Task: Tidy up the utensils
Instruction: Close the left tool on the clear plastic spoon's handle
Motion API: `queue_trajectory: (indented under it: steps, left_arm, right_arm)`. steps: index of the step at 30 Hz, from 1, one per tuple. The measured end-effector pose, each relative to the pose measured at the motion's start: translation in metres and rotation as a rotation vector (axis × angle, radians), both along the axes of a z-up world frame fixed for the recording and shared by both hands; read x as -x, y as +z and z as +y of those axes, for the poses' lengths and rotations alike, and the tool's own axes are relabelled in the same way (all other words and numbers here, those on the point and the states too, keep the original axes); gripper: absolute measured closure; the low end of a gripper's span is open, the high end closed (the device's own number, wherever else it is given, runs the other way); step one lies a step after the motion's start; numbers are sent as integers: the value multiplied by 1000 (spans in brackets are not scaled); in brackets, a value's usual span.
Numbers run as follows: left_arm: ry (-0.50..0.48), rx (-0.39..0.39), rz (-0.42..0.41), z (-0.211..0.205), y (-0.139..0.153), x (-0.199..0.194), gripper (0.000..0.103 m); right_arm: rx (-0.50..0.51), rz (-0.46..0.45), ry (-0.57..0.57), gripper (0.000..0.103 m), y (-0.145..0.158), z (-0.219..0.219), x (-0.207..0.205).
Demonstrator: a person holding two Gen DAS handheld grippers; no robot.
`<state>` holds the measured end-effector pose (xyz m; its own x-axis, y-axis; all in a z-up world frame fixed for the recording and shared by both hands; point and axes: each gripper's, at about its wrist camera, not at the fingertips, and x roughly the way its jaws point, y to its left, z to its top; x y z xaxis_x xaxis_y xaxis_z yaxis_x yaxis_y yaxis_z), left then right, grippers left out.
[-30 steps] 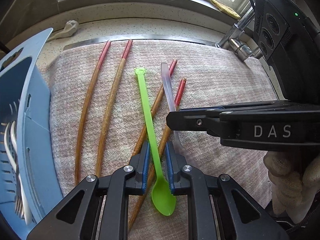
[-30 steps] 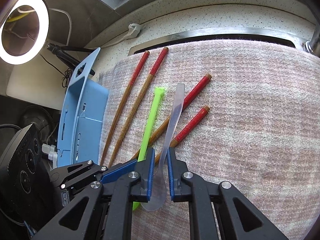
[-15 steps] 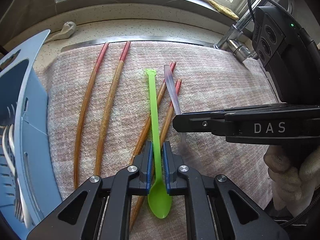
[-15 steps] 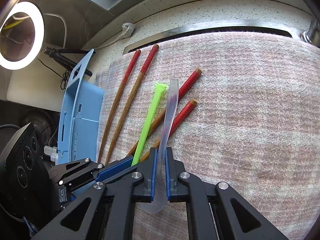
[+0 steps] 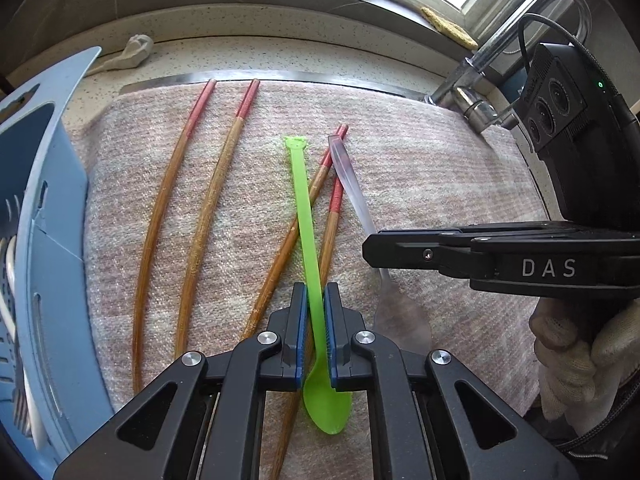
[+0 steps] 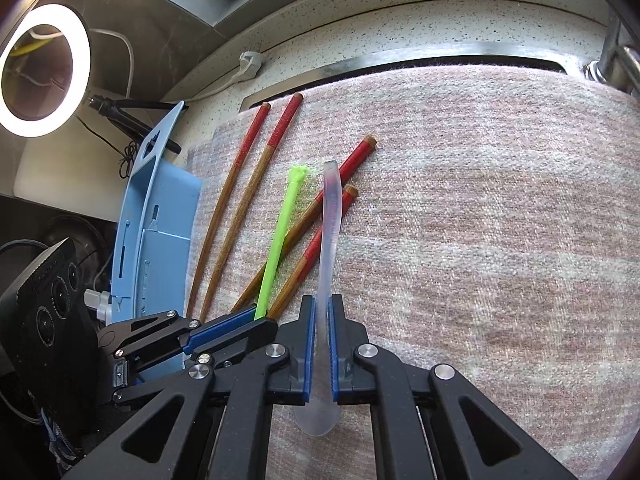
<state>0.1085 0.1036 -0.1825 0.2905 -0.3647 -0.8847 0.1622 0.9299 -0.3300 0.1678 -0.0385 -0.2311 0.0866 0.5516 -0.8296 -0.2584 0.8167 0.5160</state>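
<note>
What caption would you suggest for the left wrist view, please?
Left gripper shut on green spoon; right gripper clamps clear spoon above four chopsticks.

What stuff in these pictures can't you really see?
- Blue basket, left wrist view: cut off by the left edge; the white things inside can't be named.
- Clear spoon, left wrist view: its handle passes behind the right tool.
- Lower ends of the two middle chopsticks, both views: hidden under the left tool.
- Faucet, right wrist view: cut off by the right edge.
</note>
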Motion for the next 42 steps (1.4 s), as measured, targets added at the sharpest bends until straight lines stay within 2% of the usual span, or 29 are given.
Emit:
queue_trajectory:
  steps: [13, 19, 32, 34, 38, 42]
  left_arm:
    - [74, 57, 9, 17, -2, -12, 93]
    - [76, 65, 5, 22, 0, -13, 93]
    - [53, 6, -20, 25, 6, -5, 97]
    - [52, -20, -11, 22, 5, -7, 94]
    - [31, -44, -11, 10, 4, -12, 95]
    - [-18, -96, -55, -5, 11, -10, 96]
  right_arm:
    - [2, 0, -9, 97, -1, -1, 3]
    - [2, 1, -13, 97, -2, -2, 3]
    - [4, 0, -12, 97, -4, -1, 1]
    - [2, 3, -12, 97, -4, -1, 0]
    - [3, -1, -11, 97, -4, -1, 0]
    - [-3, 1, -19, 97, -4, -5, 2]
